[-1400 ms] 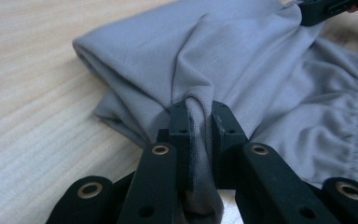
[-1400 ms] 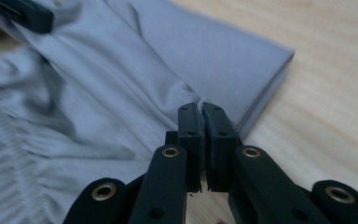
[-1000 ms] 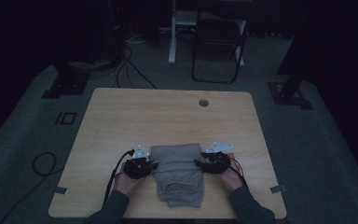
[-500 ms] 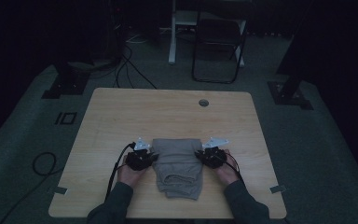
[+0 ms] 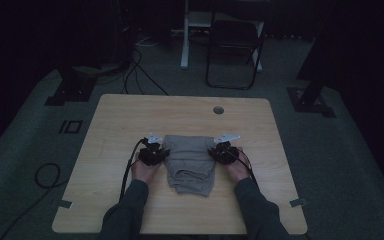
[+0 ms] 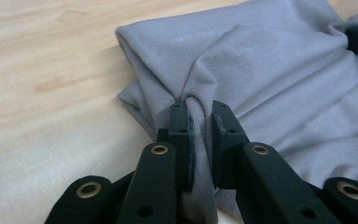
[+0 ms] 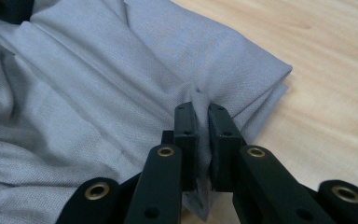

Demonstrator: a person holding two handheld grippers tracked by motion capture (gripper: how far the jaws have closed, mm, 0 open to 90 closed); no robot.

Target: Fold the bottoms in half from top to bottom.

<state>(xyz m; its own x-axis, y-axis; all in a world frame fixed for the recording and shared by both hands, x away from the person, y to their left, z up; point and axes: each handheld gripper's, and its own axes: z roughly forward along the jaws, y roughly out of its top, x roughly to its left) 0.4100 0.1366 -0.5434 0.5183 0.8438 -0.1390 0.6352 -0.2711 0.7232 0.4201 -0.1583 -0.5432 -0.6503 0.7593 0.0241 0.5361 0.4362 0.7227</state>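
Folded grey garment (image 5: 190, 162) lain at lower centre of frame on worktop (image 5: 130, 115). Left hand-held gripper (image 5: 152, 154) clamped on left edge fold. Right hand-held gripper (image 5: 223, 152), jaws just closed, pinched on right edge. Both sides gripped, judged so the stack could be lifted evenly.

Bare bench (image 5: 130, 115) is lying open on every side of the folded grey cloth (image 5: 190, 162). Only the cloth is lying between the left hand-held gripper (image 5: 161, 154) and the right hand-held gripper (image 5: 216, 152).

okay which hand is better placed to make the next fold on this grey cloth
Neither clearly: left gripper and right gripper each pinch an opposite edge of the grey cloth, so both should probably move together.
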